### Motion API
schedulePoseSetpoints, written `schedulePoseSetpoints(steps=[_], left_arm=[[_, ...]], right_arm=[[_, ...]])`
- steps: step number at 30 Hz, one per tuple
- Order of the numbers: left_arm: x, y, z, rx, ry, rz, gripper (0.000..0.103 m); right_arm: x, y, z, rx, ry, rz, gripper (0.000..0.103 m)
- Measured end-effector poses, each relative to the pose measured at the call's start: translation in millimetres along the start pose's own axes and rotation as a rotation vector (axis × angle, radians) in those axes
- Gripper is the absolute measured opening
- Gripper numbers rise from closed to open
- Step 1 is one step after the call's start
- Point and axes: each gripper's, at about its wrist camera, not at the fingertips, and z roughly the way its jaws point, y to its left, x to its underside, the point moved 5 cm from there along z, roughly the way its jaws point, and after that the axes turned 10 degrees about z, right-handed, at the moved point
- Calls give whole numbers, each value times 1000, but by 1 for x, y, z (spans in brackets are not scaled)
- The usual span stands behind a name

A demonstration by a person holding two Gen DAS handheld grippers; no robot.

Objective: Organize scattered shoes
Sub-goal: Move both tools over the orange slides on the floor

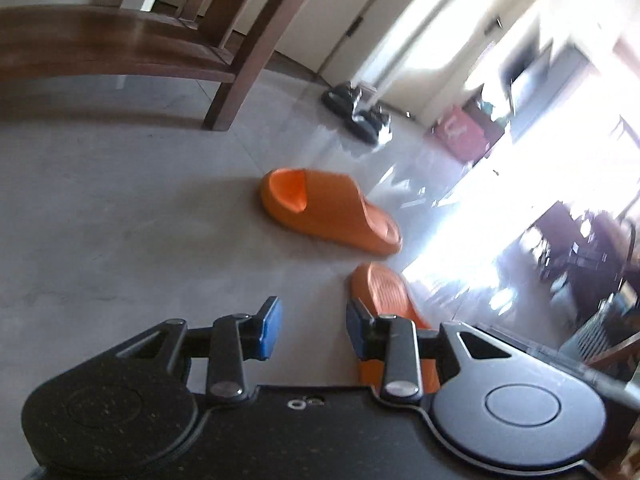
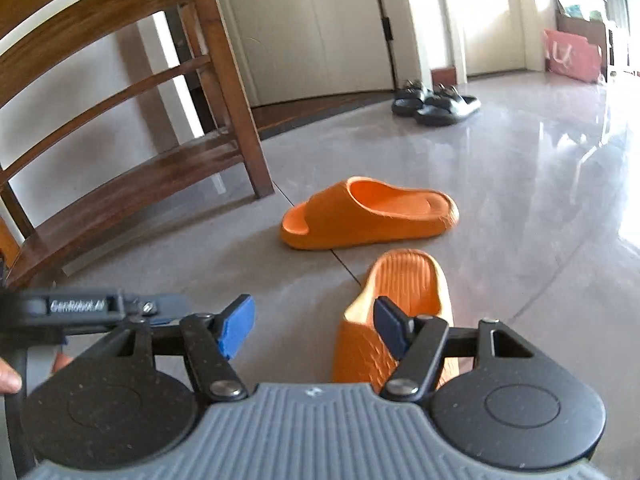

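Two orange slides lie on the grey floor. The farther slide [image 1: 328, 212] [image 2: 368, 216] lies on its sole, crosswise. The nearer slide [image 1: 384, 292] [image 2: 404, 300] lies just below and ahead of both grippers, partly hidden behind each one's right finger. My left gripper [image 1: 314, 320] is open, with only bare floor showing between its blue pads. My right gripper [image 2: 314, 320] is open wider and holds nothing. The left gripper's body [image 2: 80, 308] shows at the left edge of the right wrist view, a person's fingers [image 2: 8, 376] beside it.
A wooden shoe rack [image 1: 120, 44] [image 2: 160, 168] stands at the left, its leg near the farther slide. A pair of black sandals [image 1: 356, 108] [image 2: 436, 102] sits by the door. A pink bag [image 1: 456, 132] [image 2: 572, 56] leans at the far wall. Strong glare covers the floor at right.
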Motion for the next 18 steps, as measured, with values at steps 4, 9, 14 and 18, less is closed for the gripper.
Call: schedulePoseSetpoints(steps=[4,9,14,18], left_arm=[[-12,2,18,-18,-14,-28,34],[-39,2,43,-85,24,36,38],[-67,7,39,-177,56,109,41],[-78,11,19,-217,104,108,42]], right_arm=[[0,1,14,-34,-4,-14,69],[-3,-3,38,-63,2,5,69],[-9,-1,65,-74,19,15,69],[-14,5,84,-70,63,26,69]])
